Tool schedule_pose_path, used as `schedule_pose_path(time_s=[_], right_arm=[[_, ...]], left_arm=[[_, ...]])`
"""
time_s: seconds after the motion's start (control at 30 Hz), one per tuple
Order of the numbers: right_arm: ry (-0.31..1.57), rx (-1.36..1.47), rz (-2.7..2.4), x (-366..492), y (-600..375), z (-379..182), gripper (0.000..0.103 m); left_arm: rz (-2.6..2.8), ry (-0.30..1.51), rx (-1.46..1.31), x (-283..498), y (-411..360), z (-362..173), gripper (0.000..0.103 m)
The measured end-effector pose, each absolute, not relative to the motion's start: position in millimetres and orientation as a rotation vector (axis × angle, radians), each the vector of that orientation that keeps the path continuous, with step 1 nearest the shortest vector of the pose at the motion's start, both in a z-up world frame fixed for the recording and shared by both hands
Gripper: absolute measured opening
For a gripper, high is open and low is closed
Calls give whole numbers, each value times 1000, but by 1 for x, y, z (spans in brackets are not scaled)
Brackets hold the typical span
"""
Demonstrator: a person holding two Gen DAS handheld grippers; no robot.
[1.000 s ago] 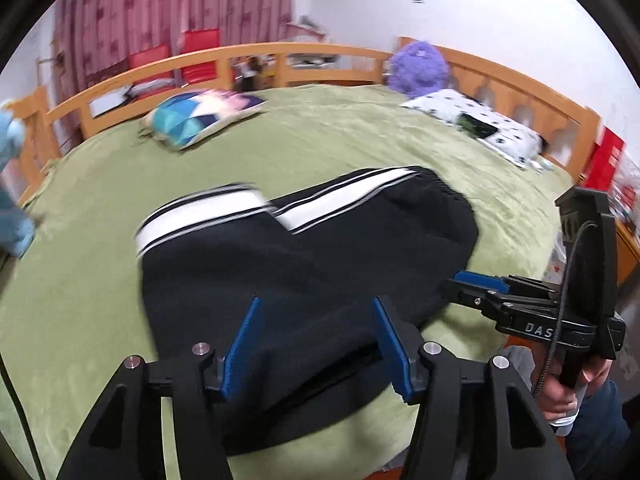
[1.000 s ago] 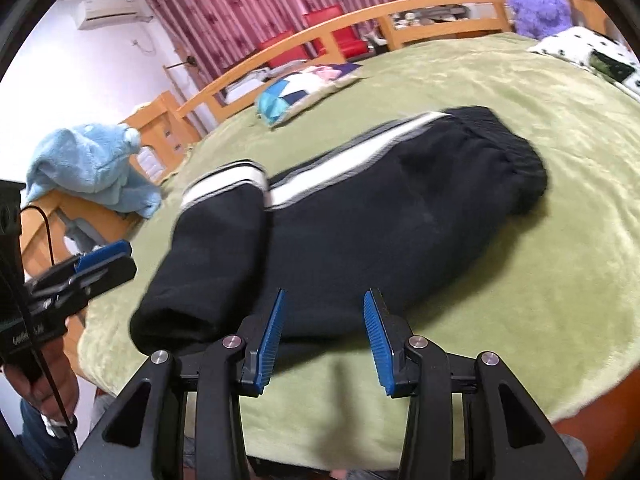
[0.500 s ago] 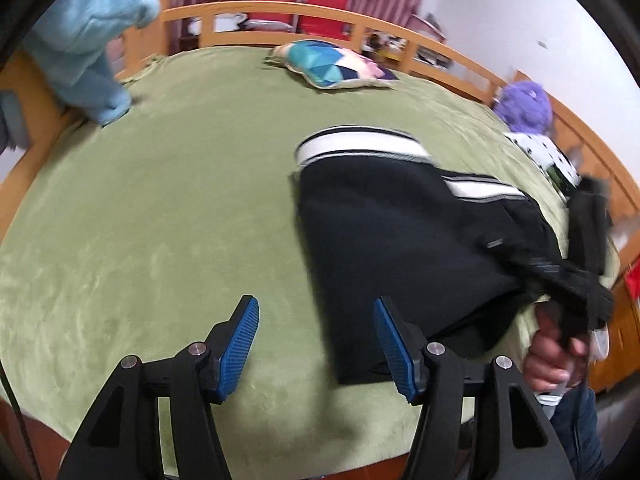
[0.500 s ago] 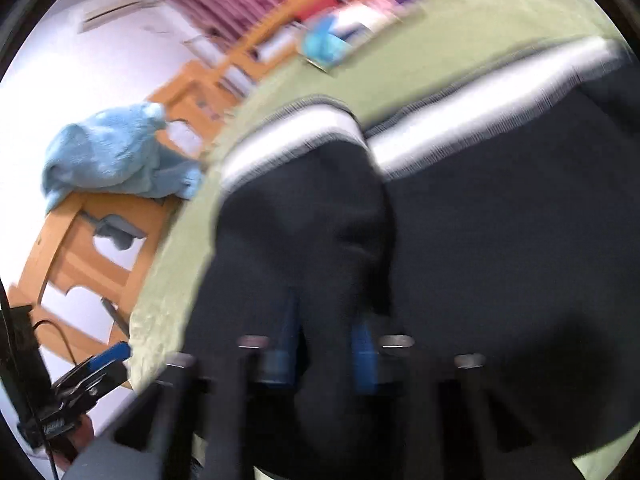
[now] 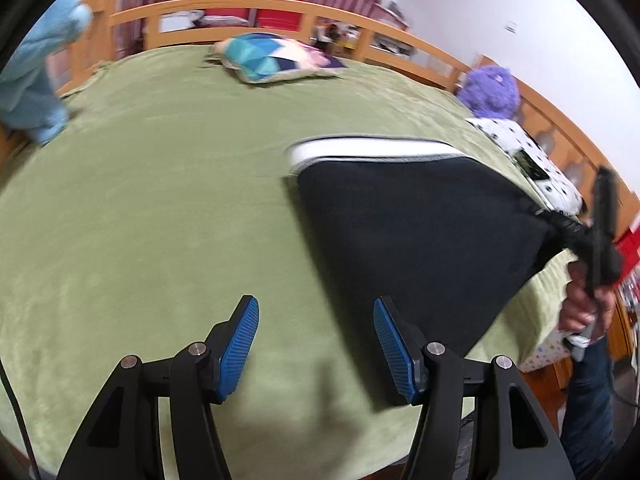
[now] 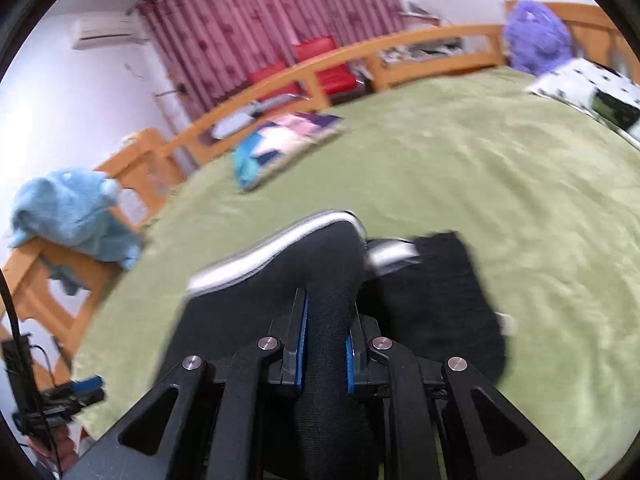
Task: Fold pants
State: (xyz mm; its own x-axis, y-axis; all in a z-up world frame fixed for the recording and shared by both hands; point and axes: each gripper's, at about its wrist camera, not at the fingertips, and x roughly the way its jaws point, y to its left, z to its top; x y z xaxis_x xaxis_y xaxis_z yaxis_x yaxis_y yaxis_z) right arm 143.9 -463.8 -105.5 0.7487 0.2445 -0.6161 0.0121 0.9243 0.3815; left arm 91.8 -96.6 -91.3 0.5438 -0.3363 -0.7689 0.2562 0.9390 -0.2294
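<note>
My right claw is clamped on a bunched fold of the black pants, lifting them toward three o'clock over the green bed, probably to double them, while my left claw hangs half open, empty.

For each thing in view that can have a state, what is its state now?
pants: folded over, one end pinched and lifted off the bed.
right hand-held gripper: shut on the pants' black fabric.
left hand-held gripper: open, empty, above the green blanket.
patterned cushion: lying flat on the blanket.
curtains: drawn closed.
</note>
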Motion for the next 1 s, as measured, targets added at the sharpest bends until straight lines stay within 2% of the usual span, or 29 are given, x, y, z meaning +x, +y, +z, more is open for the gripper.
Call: schedule_pose_path(time_s=[0.13,0.33,0.4,0.47,0.53,0.73,0.9,1.0], right_arm=[[754,352,87,136,-477,-137,14],[591,412,45,120,-507,-103,14],[653,422,29,131,-521,-117,16],[757,388,22,143,-521,-140,27],[773,366,20,138,-522,-146,28],[640,369,24,93,-523,-116,29],[798,189,-12,95,-497,-169,30],[795,190,17,91,-502,-164,30]], left_arm=[[-403,937,-20,96,-131,-89,58],[-439,928,10,97,-153,-84,58],[-445,930,8,98,-156,-86,58],[-446,941,7,100,-161,-90,58],[-447,952,2,101,-164,-95,58],[-452,1029,37,96,-183,-127,59],[-429,1003,164,91,-194,-139,65],[-424,996,88,103,-179,-125,65]])
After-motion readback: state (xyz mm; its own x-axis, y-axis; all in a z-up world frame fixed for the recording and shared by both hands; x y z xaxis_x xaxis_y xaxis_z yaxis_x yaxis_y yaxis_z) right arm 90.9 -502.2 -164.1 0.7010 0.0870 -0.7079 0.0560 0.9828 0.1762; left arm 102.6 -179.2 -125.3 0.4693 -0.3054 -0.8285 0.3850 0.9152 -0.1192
